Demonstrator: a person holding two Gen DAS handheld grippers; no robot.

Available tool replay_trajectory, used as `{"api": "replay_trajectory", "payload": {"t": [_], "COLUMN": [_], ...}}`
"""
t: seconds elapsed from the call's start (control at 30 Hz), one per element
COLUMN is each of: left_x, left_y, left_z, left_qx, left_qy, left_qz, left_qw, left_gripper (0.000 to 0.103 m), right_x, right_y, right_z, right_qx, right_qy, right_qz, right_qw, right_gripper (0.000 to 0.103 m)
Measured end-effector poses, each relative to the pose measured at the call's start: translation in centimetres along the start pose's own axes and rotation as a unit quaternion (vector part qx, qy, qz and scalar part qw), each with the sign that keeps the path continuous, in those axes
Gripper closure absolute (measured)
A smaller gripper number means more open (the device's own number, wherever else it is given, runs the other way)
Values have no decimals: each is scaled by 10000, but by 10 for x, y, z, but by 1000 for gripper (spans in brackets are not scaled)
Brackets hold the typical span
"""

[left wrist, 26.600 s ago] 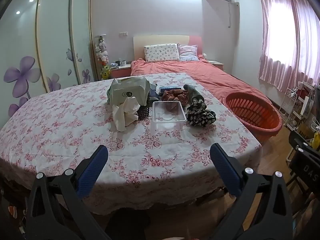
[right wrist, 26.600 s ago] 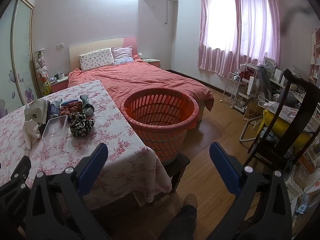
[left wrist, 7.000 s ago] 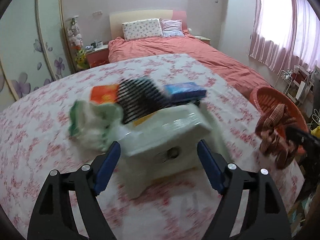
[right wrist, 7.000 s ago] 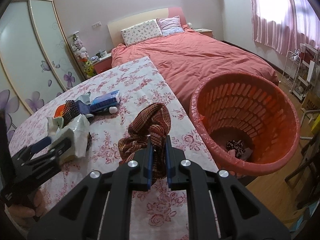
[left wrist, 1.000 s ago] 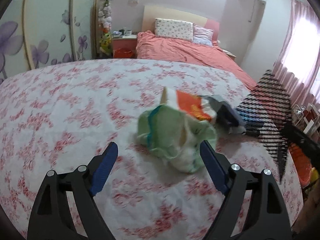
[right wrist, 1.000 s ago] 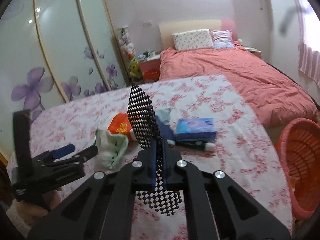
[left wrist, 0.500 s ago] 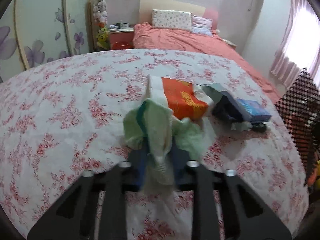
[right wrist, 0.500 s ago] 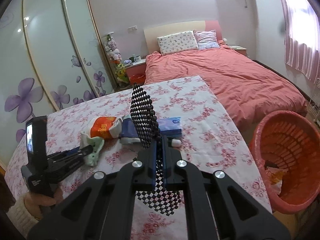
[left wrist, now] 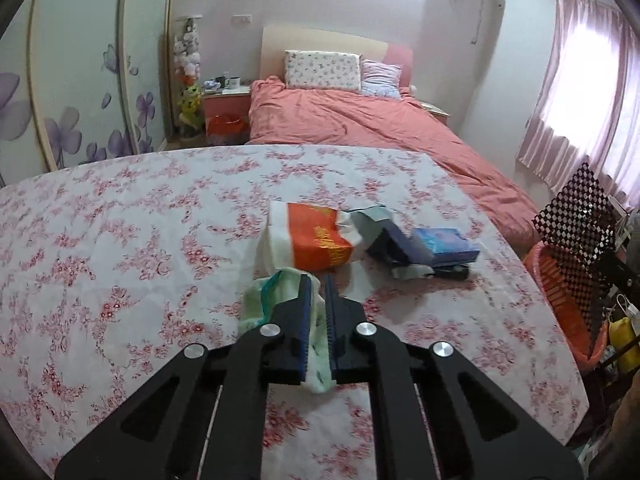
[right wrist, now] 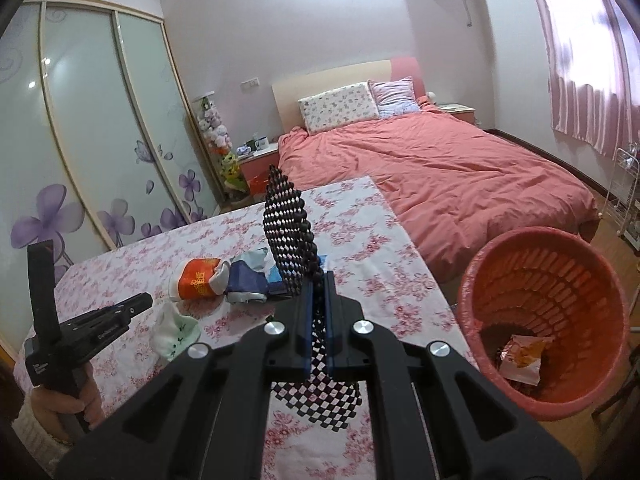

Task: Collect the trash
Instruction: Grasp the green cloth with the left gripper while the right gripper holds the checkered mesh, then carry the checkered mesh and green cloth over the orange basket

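Two pillows (left wrist: 322,70), one basket (right wrist: 544,320)

Home bedroom, made bed (right wrist: 440,168) with pillows (left wrist: 322,70), sliding wardrobe (right wrist: 100,120), pink curtains (left wrist: 580,92)

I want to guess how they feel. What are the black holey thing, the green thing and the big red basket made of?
Black holey sheet: probably soft foam or rubber mesh, matte; it bends and droops from the right gripper.
Green piece: looks like thin plastic film, maybe a bag; it crumples in the left gripper.
Red basket: hard plastic, slightly shiny, with moulded slots.
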State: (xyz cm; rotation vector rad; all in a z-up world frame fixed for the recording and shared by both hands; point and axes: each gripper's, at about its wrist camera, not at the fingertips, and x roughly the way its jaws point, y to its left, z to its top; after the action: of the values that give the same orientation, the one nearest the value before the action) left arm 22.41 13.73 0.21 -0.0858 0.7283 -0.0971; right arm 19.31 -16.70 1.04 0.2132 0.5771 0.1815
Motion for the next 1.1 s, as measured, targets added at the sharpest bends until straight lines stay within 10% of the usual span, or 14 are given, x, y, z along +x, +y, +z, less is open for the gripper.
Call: {"api": "replay_trajectory", "payload": {"t": [0.13, 0.23, 0.3, 0.47, 0.57, 1.1], "left_x": [12, 25, 31, 53, 55, -32], "left_y": [0, 8, 12, 13, 12, -69], "left_z": [-8, -18, -21, -24, -26, 26], "left_qx": [79, -41, -43, -41, -21, 318], "left_qy": [177, 285, 303, 620, 671, -315], "left_qz": [254, 410, 491, 594, 498, -376], "left_qw": [9995, 9987, 9983, 9963, 9965, 9983], "left_gripper": [95, 53, 46, 50, 93, 94], "right_x": [-7, -9, -9, -11, -12, -51], "right_y": [-4, -7, -7, -10, -12, -40], "right_z": [-4, -7, -8, -10, -10, 9], "right_qx": [8, 27, 23, 36, 61, 319], "right_qy": [-15, 12, 30, 45, 44, -560], "right_qz": [-4, 4, -7, -39, -60, -198], "right_qw": [10000, 10000, 10000, 10000, 10000, 9977], "right_gripper": [97, 97, 97, 97, 97, 97]}}
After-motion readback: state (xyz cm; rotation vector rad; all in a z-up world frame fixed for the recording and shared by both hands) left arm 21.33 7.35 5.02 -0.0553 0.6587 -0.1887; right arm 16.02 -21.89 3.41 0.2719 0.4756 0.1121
